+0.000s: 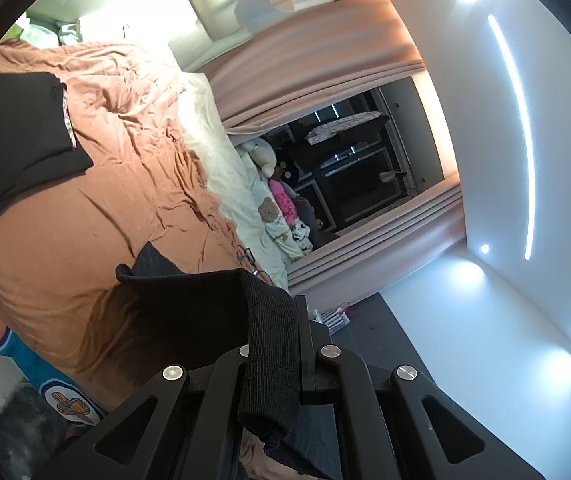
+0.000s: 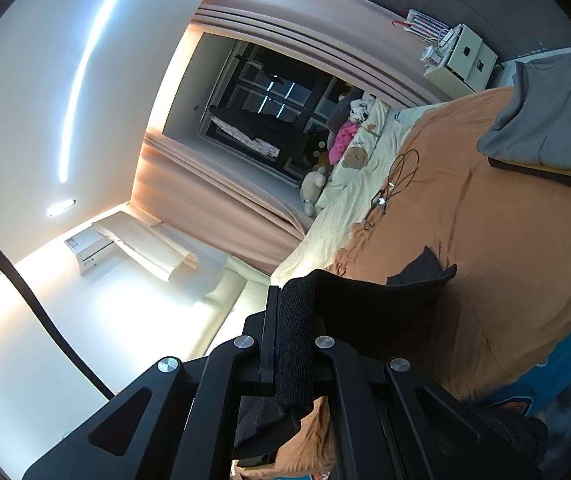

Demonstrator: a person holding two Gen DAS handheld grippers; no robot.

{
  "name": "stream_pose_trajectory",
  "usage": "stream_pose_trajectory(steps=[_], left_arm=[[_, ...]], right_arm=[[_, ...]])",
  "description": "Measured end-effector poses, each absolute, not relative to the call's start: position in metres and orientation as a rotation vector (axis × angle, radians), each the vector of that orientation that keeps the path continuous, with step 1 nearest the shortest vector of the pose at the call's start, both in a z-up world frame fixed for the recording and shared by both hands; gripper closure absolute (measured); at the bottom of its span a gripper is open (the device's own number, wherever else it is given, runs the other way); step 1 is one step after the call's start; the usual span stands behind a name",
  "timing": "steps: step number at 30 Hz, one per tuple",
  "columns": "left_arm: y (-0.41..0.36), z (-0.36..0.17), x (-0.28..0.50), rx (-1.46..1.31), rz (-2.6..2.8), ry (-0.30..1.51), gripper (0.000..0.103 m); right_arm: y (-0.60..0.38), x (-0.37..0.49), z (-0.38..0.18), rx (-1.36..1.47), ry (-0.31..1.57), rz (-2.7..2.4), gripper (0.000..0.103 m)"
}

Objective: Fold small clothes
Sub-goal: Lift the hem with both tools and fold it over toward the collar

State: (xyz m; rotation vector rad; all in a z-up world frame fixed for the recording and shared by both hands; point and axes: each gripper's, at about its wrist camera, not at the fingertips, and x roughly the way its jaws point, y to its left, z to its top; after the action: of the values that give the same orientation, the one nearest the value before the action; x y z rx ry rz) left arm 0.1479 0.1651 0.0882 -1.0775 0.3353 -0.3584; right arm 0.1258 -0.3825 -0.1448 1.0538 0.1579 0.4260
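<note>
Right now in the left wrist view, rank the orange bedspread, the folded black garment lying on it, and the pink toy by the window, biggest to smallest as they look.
1. orange bedspread
2. folded black garment
3. pink toy; it sits farther away, so its true size is unsure.

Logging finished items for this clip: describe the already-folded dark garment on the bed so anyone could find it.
Start at the orange bedspread covering the bed. In the left wrist view, a flat black folded garment lies on it near the picture's left edge, a patterned edge peeking out beside it. Unlike the black ribbed garment, it rests untouched on the spread, in no gripper.
</note>
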Motion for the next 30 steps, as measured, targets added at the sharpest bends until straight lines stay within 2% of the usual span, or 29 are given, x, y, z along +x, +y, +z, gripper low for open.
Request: stream_pose_trajectory(steps=[9,20,30], left_arm=[[0.162,0.072,0.172,-1.086,-0.321,0.403,0.101],[0.161,0.034,0.264,-1.065,-0.236,0.511,0.101],[0.157,-0.020,0.355,-1.048,-0.143,0.643,0.101]], right_arm=[[-0.390,0.197,-0.172,1.064,0.226,0.390,0.103],[-0.392,0.346,-0.170,1.036,0.328,0.326,0.103],[-0.376,0.432,-0.169,1.039,0.437,0.269,0.103]])
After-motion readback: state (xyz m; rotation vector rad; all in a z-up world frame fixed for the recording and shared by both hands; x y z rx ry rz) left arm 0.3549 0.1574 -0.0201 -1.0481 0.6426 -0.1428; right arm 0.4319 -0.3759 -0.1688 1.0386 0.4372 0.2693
